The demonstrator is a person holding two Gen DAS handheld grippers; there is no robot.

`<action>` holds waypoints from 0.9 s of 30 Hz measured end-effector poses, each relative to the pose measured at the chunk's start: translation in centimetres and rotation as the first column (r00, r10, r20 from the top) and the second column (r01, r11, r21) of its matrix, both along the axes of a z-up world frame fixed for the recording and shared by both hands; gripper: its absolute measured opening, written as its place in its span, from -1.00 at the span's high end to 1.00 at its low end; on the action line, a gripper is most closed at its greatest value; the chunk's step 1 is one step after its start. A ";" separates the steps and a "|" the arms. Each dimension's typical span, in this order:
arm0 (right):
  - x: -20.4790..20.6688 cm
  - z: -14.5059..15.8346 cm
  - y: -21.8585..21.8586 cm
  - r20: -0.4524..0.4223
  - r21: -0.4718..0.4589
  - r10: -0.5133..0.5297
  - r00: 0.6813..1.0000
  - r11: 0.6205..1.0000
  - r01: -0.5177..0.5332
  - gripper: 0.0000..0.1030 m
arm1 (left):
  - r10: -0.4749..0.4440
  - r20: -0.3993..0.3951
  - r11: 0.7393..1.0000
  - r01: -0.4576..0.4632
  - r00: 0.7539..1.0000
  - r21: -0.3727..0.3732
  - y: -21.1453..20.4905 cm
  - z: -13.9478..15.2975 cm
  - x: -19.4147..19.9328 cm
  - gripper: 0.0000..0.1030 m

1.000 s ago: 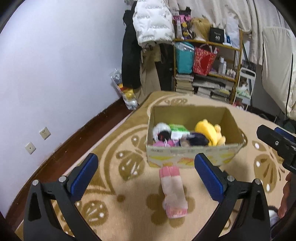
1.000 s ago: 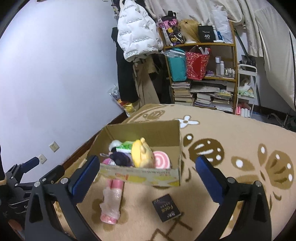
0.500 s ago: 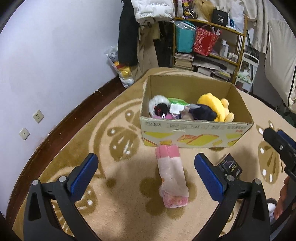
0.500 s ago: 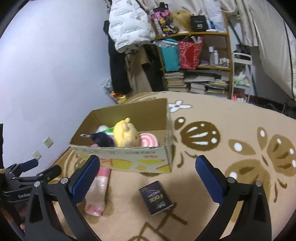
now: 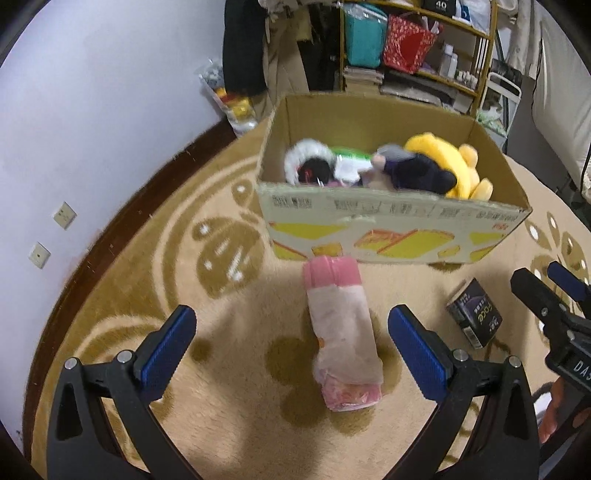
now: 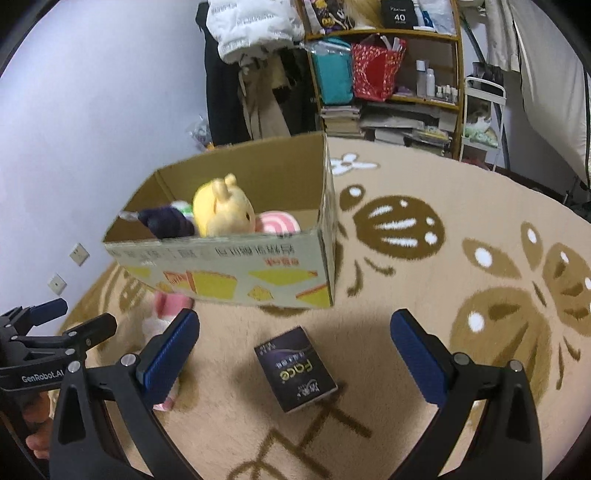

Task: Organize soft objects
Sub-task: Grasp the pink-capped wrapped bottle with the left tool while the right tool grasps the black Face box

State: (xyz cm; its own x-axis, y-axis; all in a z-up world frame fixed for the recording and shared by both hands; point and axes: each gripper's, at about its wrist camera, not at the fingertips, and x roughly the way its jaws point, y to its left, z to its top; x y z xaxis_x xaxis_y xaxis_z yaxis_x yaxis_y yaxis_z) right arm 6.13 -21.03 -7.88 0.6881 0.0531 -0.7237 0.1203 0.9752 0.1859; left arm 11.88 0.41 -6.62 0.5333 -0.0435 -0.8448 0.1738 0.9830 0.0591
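A pink soft roll in a clear wrapper (image 5: 341, 332) lies on the carpet in front of a cardboard box (image 5: 391, 229). My left gripper (image 5: 293, 350) is open, its blue fingers on either side of the roll, just above it. The box holds a yellow plush (image 5: 443, 162), a dark plush (image 5: 417, 173), a white-furred doll (image 5: 306, 162) and a pink swirl cushion (image 6: 279, 223). My right gripper (image 6: 295, 350) is open above a small dark packet (image 6: 295, 369) on the carpet. The pink roll (image 6: 162, 317) shows partly behind its left finger.
The beige patterned carpet (image 6: 461, 229) spreads to the right. A wall with sockets (image 5: 51, 236) stands at the left. A cluttered shelf (image 6: 388, 74) with bags and books and hanging coats (image 6: 251, 33) stand beyond the box.
Both grippers have moved forward and down toward the floor. The left now straddles the pink roll; the right has come over the dark packet. Both stay open.
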 end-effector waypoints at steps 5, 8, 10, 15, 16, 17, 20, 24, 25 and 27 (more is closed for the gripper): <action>0.3 -1.0 0.5 -0.037 -0.018 0.002 0.999 1.000 -0.003 -1.00 | -0.009 -0.045 1.000 0.010 0.999 0.022 -0.4 -1.7 0.5 -0.99; 0.5 -1.8 0.7 -0.067 -0.031 -0.001 0.998 1.000 -0.001 -1.00 | -0.011 -0.072 1.000 0.013 0.997 0.023 -0.5 -2.6 0.7 -0.99; 0.6 -2.3 0.8 -0.080 -0.032 0.001 0.997 0.999 -0.004 -1.00 | -0.015 -0.088 1.000 0.017 0.996 0.022 -0.6 -3.1 0.9 -0.99; 1.1 -4.0 0.7 -0.133 -0.009 -0.006 0.991 1.000 0.005 -1.00 | -0.015 -0.132 1.000 0.015 0.991 -0.006 -0.7 -4.0 1.4 -0.99; 1.2 -4.2 0.7 -0.141 -0.010 -0.006 0.990 1.000 0.005 -1.00 | -0.015 -0.135 1.000 0.015 0.991 -0.005 -0.6 -4.2 1.5 -0.99; 1.3 -4.5 0.8 -0.149 -0.014 -0.004 0.989 1.000 0.002 -1.00 | -0.015 -0.138 1.000 0.015 0.990 -0.003 -0.7 -4.4 1.6 -0.99; 1.6 -5.0 1.1 -0.162 -0.020 0.009 0.987 1.000 -0.013 -1.00 | -0.017 -0.154 1.000 0.018 0.988 0.004 -0.8 -5.1 1.9 -0.99; 1.7 -5.6 1.5 -0.181 -0.027 0.025 0.983 0.999 -0.030 -1.00 | -0.022 -0.179 1.000 0.024 0.984 0.012 -1.0 -6.0 2.3 -0.99; 1.8 -5.7 1.5 -0.188 -0.027 0.028 0.982 0.999 -0.034 -0.98 | -0.024 -0.183 0.999 0.028 0.983 0.018 -1.2 -6.2 2.4 -0.99; 1.9 -6.0 1.7 -0.199 -0.040 0.025 0.980 0.999 -0.034 -0.97 | -0.029 -0.192 0.999 0.036 0.981 0.033 -1.4 -6.7 2.5 -0.99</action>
